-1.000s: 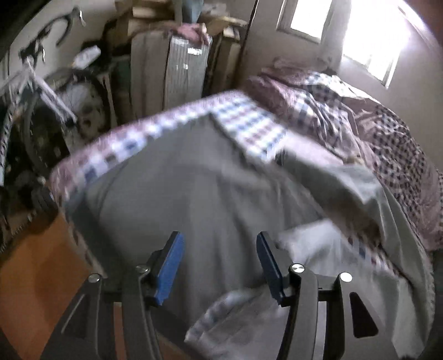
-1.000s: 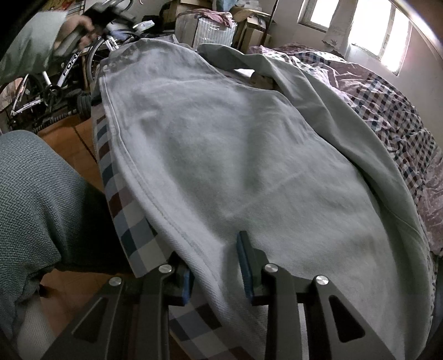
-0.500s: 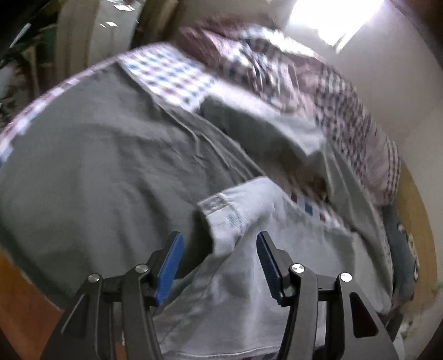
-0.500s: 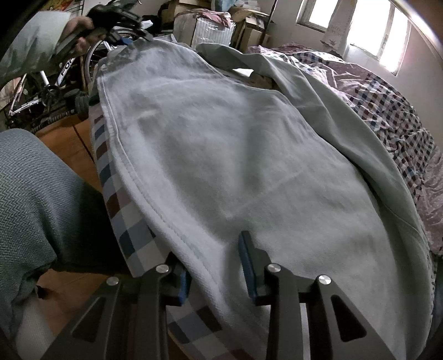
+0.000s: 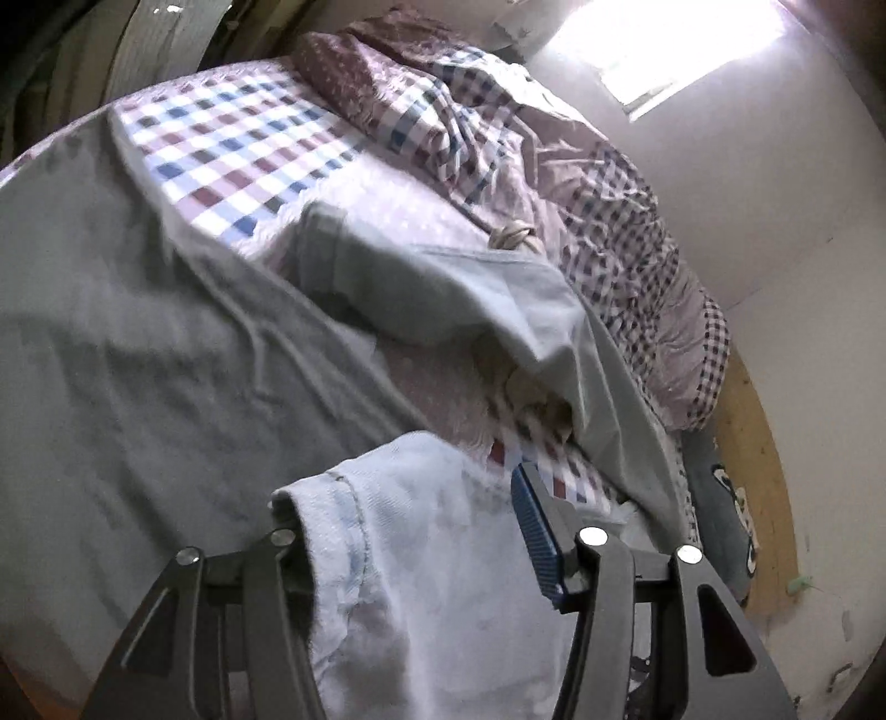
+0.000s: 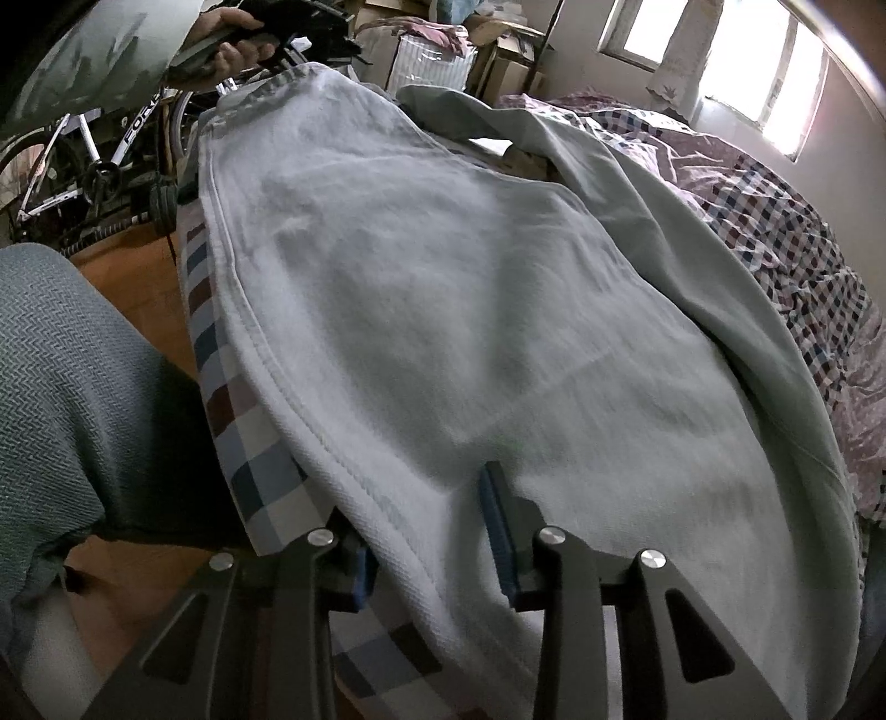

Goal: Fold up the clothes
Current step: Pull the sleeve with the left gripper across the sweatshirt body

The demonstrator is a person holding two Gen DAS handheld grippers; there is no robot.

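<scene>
Lying flat across the near edge of the bed (image 6: 221, 421): pale jeans (image 6: 443, 310), spread long from one claw to the other. Beside the jeans, on the far side, a light green garment (image 6: 736, 343), touching them along one long edge. In the left wrist view, the same green garment (image 5: 454, 299) bunched up past the jeans, and a grey cloth (image 5: 138, 360) spread wide to the left of them.

Sitting between the fingers of the left claw (image 5: 410, 531): one end of the jeans (image 5: 421, 554), with a stitched hem showing. Blue pad of one finger (image 5: 534, 531) just beside the cloth; other pad hidden under the fold. Set wide, around the cloth but not pinching it shut. In the right wrist view, that claw (image 6: 299, 22) up at the far end of the jeans, gripped by the left hand (image 6: 232, 44).

Holding the other end of the jeans: right claw (image 6: 432, 531), set narrow, with the thick seam of the cloth squeezed between its two blue pads.

Past the jeans, a checked blanket (image 6: 775, 221) rumpled on the bed. Left of the jeans, a white bicycle (image 6: 72, 160) on the wooden floor (image 6: 127, 266). Behind the far end of the jeans, stacked boxes (image 6: 498, 61). Up high past the blanket, a bright window (image 6: 769, 72).
</scene>
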